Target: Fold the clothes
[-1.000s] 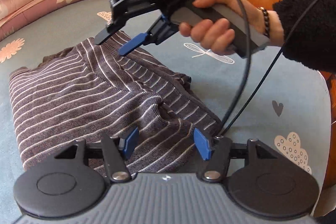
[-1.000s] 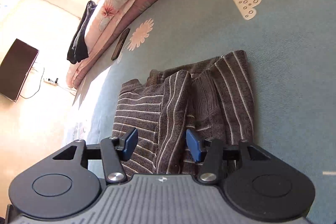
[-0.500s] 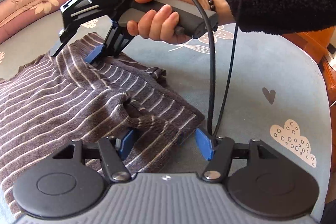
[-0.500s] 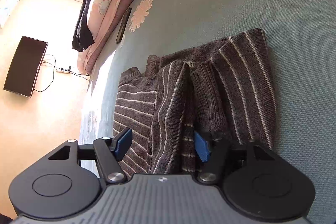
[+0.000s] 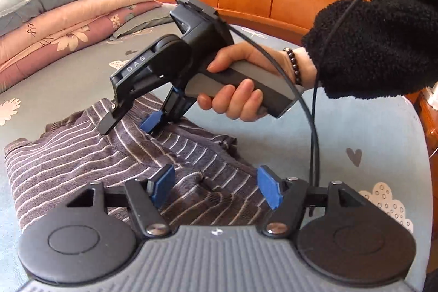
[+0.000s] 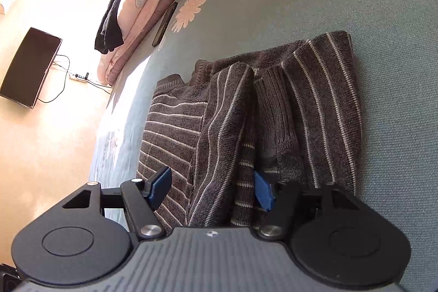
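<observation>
A grey striped sweater (image 5: 90,163) lies partly folded on the blue-green bed (image 5: 342,127), at lower centre of both views. The left tongs (image 5: 216,186) are opening, pads clear of the knit bunched between them. The right tongs (image 6: 212,189) stand apart astride a folded sleeve (image 6: 221,127), gripping nothing. A hand (image 5: 241,81) holds them at mid-frame in the left view.
</observation>
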Tool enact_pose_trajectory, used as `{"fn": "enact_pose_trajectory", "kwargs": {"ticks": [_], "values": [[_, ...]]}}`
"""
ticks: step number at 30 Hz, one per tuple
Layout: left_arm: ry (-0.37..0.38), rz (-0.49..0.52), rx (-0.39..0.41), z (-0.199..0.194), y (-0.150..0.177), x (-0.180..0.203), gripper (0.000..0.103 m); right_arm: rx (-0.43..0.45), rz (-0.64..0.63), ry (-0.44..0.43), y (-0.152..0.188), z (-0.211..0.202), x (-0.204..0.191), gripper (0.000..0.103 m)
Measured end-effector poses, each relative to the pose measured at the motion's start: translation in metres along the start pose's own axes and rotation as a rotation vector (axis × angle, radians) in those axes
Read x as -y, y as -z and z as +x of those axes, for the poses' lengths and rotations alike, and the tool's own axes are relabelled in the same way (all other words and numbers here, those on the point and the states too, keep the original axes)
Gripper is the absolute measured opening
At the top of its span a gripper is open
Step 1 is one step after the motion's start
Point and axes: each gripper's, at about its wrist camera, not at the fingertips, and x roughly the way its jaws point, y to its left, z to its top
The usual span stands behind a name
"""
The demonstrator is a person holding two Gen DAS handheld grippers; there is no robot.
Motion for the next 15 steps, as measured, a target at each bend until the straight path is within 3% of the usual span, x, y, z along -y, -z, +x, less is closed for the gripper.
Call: {"fn": "enact_pose_trajectory", "kwargs": {"ticks": [5,7,11,13,15], "values": [[0.09,-0.07,-0.036,0.043,-0.002,-0.015,0.069,0.005,-0.013,-0.002,0.002,0.0,0.0,0.069],[0.079,-0.061,-0.019,0.047,-0.004,-0.014,0.069,0.009,-0.012,-0.003,0.003,0.0,0.001,0.069],[0.088,-0.147,-0.01,0.029,0.0,-0.021,0.069,0.013,-0.045,0.021,0.005,0.0,-0.004,0.068],[0.065,-0.163,-0.026,0.016,0.007,-0.024,0.069,0.018,-0.095,0.088,0.006,0.001,-0.014,0.059],[0.042,-0.178,-0.046,0.002,0.015,-0.027,0.069,0.019,-0.164,0.179,0.009,0.002,-0.026,0.035]]}}
